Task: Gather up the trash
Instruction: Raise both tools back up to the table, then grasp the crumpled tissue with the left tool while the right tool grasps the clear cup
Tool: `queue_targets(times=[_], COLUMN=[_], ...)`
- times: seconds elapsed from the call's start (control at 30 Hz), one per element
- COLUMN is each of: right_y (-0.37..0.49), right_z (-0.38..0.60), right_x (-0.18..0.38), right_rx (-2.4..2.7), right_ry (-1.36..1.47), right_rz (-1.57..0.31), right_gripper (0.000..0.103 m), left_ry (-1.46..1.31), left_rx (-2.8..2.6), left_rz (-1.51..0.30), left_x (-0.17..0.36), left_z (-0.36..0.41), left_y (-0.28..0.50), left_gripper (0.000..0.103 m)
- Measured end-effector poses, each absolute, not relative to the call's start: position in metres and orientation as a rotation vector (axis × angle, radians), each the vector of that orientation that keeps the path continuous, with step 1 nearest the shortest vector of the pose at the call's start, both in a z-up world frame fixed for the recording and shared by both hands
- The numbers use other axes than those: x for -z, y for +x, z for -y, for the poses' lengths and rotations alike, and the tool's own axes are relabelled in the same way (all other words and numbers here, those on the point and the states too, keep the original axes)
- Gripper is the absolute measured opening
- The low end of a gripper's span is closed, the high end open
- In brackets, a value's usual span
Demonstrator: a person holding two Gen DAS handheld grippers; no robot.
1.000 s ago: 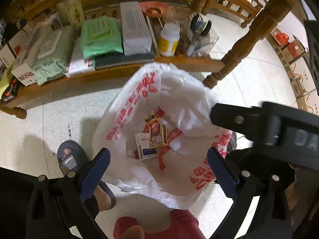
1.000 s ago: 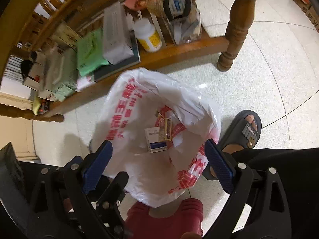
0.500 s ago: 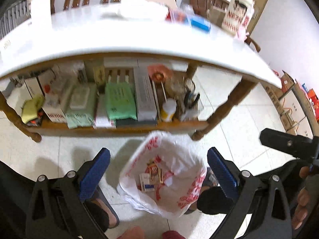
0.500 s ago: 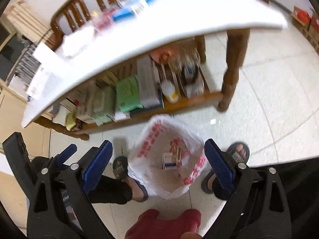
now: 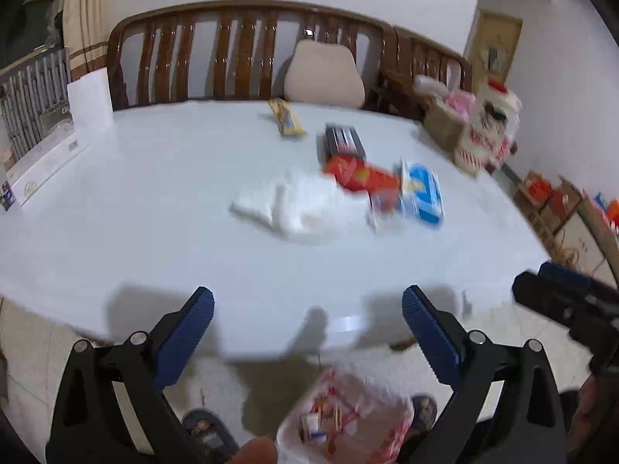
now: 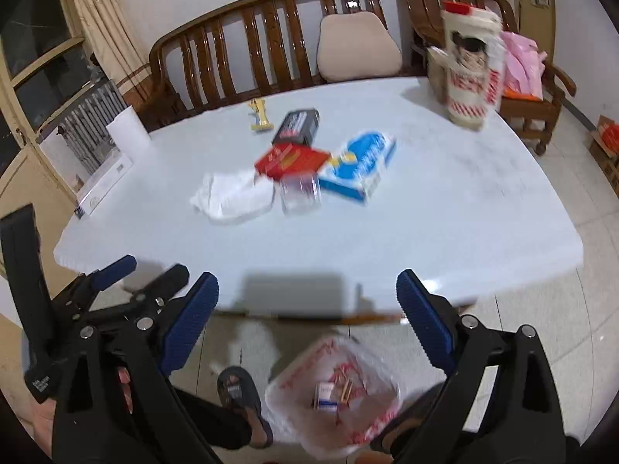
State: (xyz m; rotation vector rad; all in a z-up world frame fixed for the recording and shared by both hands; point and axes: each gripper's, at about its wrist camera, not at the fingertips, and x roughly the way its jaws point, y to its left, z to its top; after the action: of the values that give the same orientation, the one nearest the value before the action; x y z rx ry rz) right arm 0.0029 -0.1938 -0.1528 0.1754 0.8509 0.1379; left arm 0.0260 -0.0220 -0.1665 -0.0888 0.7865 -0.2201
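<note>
Trash lies in the middle of the white table (image 5: 154,201): a yellow wrapper (image 5: 285,119), a dark box (image 5: 342,141), a red packet (image 5: 358,173), a blue box (image 5: 422,192) and crumpled white tissue (image 5: 294,205). The right wrist view shows the same red packet (image 6: 290,160) and blue box (image 6: 359,166), plus a clear plastic cup (image 6: 300,192). A red-printed plastic bag (image 6: 336,394) stands open on the floor below with small cartons inside. My left gripper (image 5: 307,307) and right gripper (image 6: 307,290) both hang open and empty over the table's near edge.
A wooden bench (image 6: 240,38) with a beige cushion (image 6: 358,48) runs behind the table. A tall red-and-white paper bag (image 6: 470,65) stands at the table's far right, a white box (image 5: 46,162) at its left. A person's sandalled feet (image 6: 238,390) flank the bag. Cardboard boxes (image 5: 557,201) line the right wall.
Both grippers have risen from just above the floor bag to above the table edge and tilted up. The under-table shelf has dropped out of view and the tabletop trash has come into view.
</note>
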Motion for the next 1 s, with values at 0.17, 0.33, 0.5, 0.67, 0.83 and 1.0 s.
queue_targets(times=[0.17, 0.33, 0.5, 0.67, 0.83, 1.0], right_y=[0.047, 0.075, 0.095, 0.110, 0.122, 0.128], right_z=[0.182, 0.174, 0.169, 0.160, 0.156, 0.157], right_x=[0.157, 0.168, 0.178, 0.189, 0.198, 0.206], right_rx=[-0.133, -0.127, -0.130, -0.125, -0.109, -0.094], right_ry=[0.116, 0.074, 0.073, 0.051, 0.028, 0.012], right_rz=[-0.854, -0.866, -0.891, -0.916, -0.930, -0.953], right_gripper=[0.088, 0.081, 0.081, 0.081, 0.077, 0.063], left_ry=[-0.036, 0.007, 0.067, 0.099, 0.110, 0.100], left_rx=[0.221, 0.261, 0.300, 0.323, 0.342, 0.354], left_rz=[-0.782, -0.788, -0.790, -0.805, -0.813, -0.820], left_x=[0.167, 0.181, 0.191, 0.202, 0.210, 0.214], left_z=[0.022, 0.024, 0.030, 0.036, 0.038, 0.040], left_y=[0.062, 0.090, 0.108, 0.123, 0.133, 0.139], left_gripper=[0.095, 0.095, 0.095, 0.095, 0.095, 0.095])
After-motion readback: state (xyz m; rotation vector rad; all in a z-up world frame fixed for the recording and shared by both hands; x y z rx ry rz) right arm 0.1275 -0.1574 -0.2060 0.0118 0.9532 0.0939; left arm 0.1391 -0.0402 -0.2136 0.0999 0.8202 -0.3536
